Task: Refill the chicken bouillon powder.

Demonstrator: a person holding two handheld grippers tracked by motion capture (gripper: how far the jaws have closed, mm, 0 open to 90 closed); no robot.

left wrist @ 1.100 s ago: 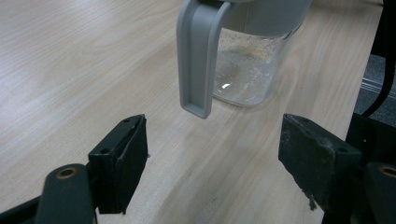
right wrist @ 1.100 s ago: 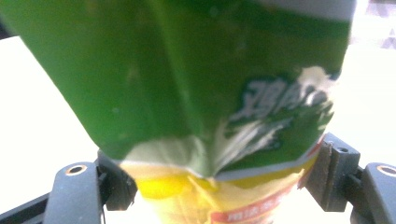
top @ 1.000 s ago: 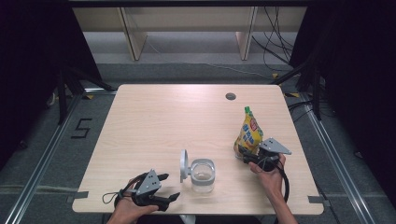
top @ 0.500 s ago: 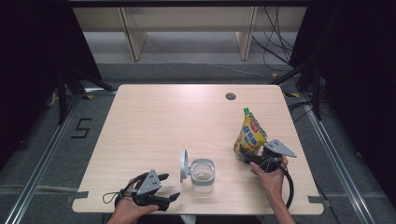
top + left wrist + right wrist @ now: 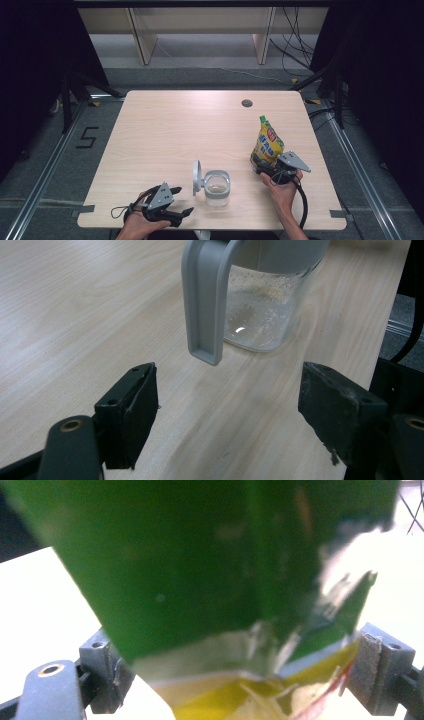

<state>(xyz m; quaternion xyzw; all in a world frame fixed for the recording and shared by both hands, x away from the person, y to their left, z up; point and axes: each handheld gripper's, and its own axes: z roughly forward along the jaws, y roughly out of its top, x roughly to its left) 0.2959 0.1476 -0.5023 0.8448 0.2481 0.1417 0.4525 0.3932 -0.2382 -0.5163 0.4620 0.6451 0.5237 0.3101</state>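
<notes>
The snack bag [image 5: 268, 145] stands upright near the right edge of the counter [image 5: 175, 130], green top up, its base between the fingers of the right gripper [image 5: 267, 170]. Those fingers have just been opening: a second ago they sat tighter about the bag, and now they stand wide with the bag between them, seemingly let go, so the bag looks newly set down and free to stand alone. Left of it, well apart, is a clear jar [image 5: 217, 187] with its grey lid [image 5: 197, 176] swung open. The left gripper [image 5: 180, 202] rests near the front edge, fingers spread and empty. Its own view shows crumbs clinging inside the jar [image 5: 265, 315], too small to tell from above; the right gripper view shows the bag [image 5: 215, 570] close up, blurred, between both pads
</notes>
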